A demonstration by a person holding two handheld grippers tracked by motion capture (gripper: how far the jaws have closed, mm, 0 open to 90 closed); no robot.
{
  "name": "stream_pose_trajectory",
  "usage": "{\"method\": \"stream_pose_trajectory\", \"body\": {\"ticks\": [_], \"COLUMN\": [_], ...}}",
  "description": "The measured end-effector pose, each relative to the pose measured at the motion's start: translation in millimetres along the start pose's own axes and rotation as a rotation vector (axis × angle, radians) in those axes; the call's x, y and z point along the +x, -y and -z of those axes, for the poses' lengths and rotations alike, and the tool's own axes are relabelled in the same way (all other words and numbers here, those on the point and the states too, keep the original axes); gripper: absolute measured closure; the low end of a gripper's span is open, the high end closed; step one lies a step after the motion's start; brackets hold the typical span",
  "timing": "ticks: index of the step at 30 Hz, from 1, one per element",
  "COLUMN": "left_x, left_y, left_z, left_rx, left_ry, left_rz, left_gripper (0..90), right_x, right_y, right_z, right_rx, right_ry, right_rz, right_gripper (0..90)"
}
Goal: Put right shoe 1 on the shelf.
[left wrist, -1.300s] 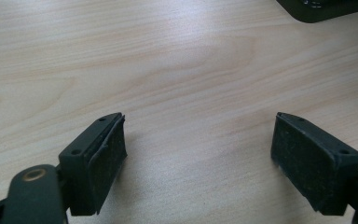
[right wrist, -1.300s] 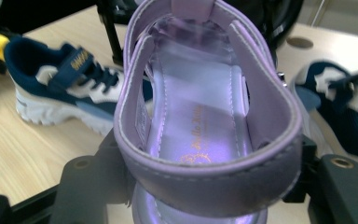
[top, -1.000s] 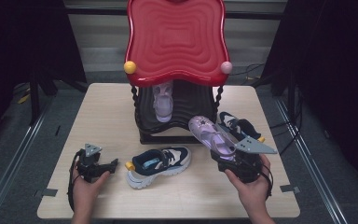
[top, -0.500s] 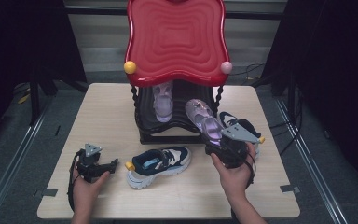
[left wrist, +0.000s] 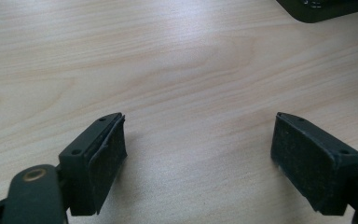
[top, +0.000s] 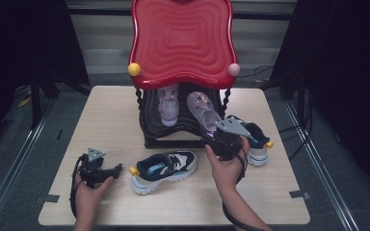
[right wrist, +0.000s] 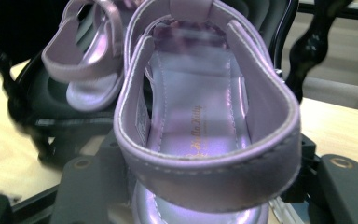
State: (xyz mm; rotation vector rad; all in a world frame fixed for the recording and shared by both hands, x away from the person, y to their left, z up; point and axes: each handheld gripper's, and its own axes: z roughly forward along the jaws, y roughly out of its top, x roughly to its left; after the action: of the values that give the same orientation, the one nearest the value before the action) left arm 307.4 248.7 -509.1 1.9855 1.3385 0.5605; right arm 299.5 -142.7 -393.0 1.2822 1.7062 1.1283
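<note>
My right gripper is shut on the heel of a lilac sandal, toe pointing into the black lower shelf of the red-topped rack. In the right gripper view the sandal sits between the jaws, heel strap nearest. Its matching sandal lies on the shelf to the left. My left gripper rests open on the table at the front left, with bare wood between its pads. A navy and white sneaker lies just to its right.
A second navy sneaker lies behind the right hand near the rack's right post. The wooden table has bare room at the left and along its front edge. The rack's black base corner is ahead of the left gripper.
The right hand has carried the lilac sandal left and away from the person, up to the rack's lower shelf. The left gripper has stayed where it was.
</note>
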Motion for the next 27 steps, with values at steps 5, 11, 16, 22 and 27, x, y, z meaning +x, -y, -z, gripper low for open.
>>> {"method": "stream_pose_trajectory", "body": {"ticks": [5, 11, 16, 22, 27], "left_x": [0.0, 0.3, 0.1, 0.2, 0.3], "left_y": [0.0, -0.1, -0.1, -0.1, -0.1], "left_z": [0.0, 0.0, -0.1, -0.1, 0.0], "left_rx": [0.0, 0.001, 0.001, 0.001, 0.001], "left_ry": [0.0, -0.001, 0.0, 0.001, 0.0], "left_rz": [0.0, -0.003, -0.001, -0.003, -0.003], "left_gripper": [17.6, 17.6, 17.6, 17.6, 17.6], "right_x": [5.5, 5.8, 9.5, 20.4, 23.0], "right_y": [-8.6, -19.5, -25.0, -26.6, -16.2], "right_z": [-13.5, -31.6, -47.6, -64.5, -75.7], "right_rx": [-0.027, -0.041, -0.035, -0.065, -0.045], "right_ry": [0.011, 0.043, 0.078, 0.111, 0.095], "right_rz": [0.004, -0.001, -0.005, 0.0, -0.022], "right_gripper": [36.9, 36.9, 36.9, 36.5, 36.1]}}
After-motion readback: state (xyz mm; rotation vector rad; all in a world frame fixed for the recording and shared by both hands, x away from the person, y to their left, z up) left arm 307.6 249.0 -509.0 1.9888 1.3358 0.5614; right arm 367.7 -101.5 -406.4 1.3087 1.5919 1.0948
